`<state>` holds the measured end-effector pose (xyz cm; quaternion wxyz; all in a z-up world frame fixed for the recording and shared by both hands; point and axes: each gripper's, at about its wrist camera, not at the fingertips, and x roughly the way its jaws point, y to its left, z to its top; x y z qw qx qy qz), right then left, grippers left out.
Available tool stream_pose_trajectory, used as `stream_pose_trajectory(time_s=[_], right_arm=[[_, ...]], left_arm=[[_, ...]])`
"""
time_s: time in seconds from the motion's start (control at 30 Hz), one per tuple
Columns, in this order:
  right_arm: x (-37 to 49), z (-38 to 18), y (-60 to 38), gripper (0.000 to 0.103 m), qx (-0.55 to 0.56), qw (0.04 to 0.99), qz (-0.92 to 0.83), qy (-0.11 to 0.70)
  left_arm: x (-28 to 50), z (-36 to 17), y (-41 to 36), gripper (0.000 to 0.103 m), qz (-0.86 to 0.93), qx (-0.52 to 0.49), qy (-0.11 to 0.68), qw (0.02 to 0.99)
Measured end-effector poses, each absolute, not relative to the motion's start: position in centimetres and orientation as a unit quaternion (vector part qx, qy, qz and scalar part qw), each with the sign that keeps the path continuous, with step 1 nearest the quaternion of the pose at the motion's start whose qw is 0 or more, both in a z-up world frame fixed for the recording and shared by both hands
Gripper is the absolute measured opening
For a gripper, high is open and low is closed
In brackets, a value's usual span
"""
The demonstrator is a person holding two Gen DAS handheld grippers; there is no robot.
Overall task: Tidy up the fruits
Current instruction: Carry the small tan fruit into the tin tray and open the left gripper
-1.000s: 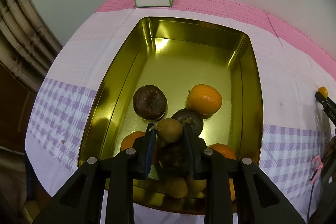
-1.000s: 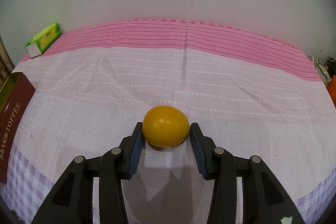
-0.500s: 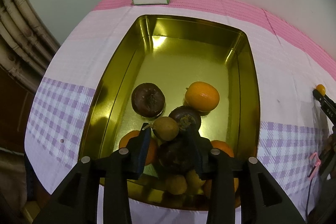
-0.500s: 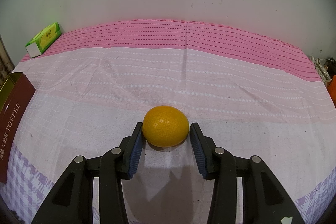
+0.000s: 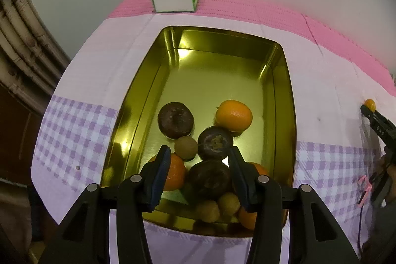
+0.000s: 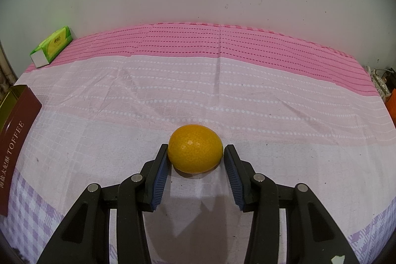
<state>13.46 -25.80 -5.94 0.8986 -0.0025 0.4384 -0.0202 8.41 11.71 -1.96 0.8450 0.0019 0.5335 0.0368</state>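
Round orange citrus fruit (image 6: 195,149), dimpled glossy peel, on pink-and-lilac tablecloth (image 6: 222,90); right gripper (image 6: 195,155) pads pressing both flanks. Left gripper (image 5: 199,157) jaws opening, nothing held, above gold rectangular metal tin (image 5: 287,81) of fruits

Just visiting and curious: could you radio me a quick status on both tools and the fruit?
Left tool opening above the gold tin, nothing gripped. Right tool around the orange on the tablecloth, pads touching or nearly so. Nothing in the way.
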Motion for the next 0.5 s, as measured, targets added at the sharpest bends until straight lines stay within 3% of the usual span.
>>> stream_pose_trajectory(time_s=[0.23, 0.37, 0.5], right_arm=[[13.5, -5.9, -25.8, 0.042, -0.003, 0.899, -0.02, 0.438], [13.5, -5.9, -25.8, 0.042, -0.004, 0.899, -0.021, 0.438], [13.5, -5.9, -25.7, 0.04, -0.007, 0.899, -0.022, 0.438]], left_arm=[[8.1, -0.8, 12.6, 0.05, 0.038, 0.0, 0.528, 0.848], [7.5, -0.1, 13.5, 0.057, 0.047, -0.003, 0.523, 0.851], [7.1, 0.2, 14.5, 0.058, 0.056, -0.006, 0.517, 0.854]])
